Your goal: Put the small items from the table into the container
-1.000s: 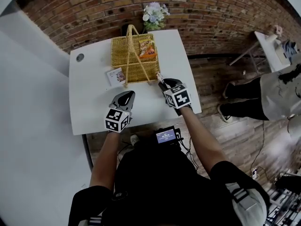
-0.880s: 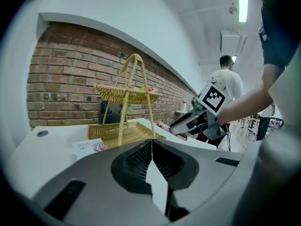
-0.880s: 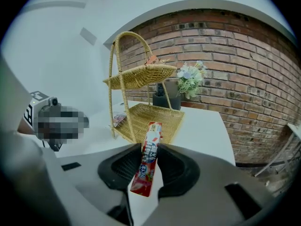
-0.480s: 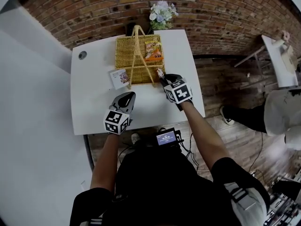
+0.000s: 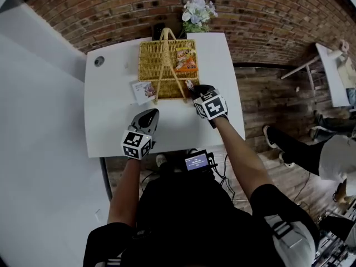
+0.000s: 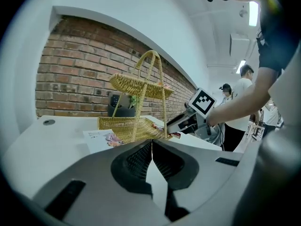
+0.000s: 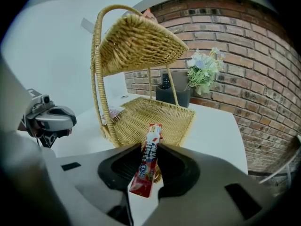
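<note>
On the white rectangular table (image 5: 111, 132) stands a yellow woven wicker basket with a tall looped handle (image 5: 153, 65), and in the head view an orange snack packet (image 5: 186, 60) lies in the basket toward 2 o'clock. The right gripper (image 5: 192, 89) is at about 5 o'clock from the basket's middle, at its near right corner. Its jaws are partly open and press from both sides on a red narrow stick sachet with white print (image 7: 146, 161). The sachet stands nearly upright between them, its top end just in front of the basket's rim and its bottom end hanging below the pads. The left gripper (image 6: 152, 145) has its jaws closed together with nothing between them. It is over the bare table at about 7 o'clock from the basket and well apart from it. A small flat white packet with a colourful picture (image 5: 143, 89) lies on the table just beside the basket, at about 8 o'clock. A pot of pale flowers (image 5: 197, 13) stands behind the basket at 12 o'clock.
</note>
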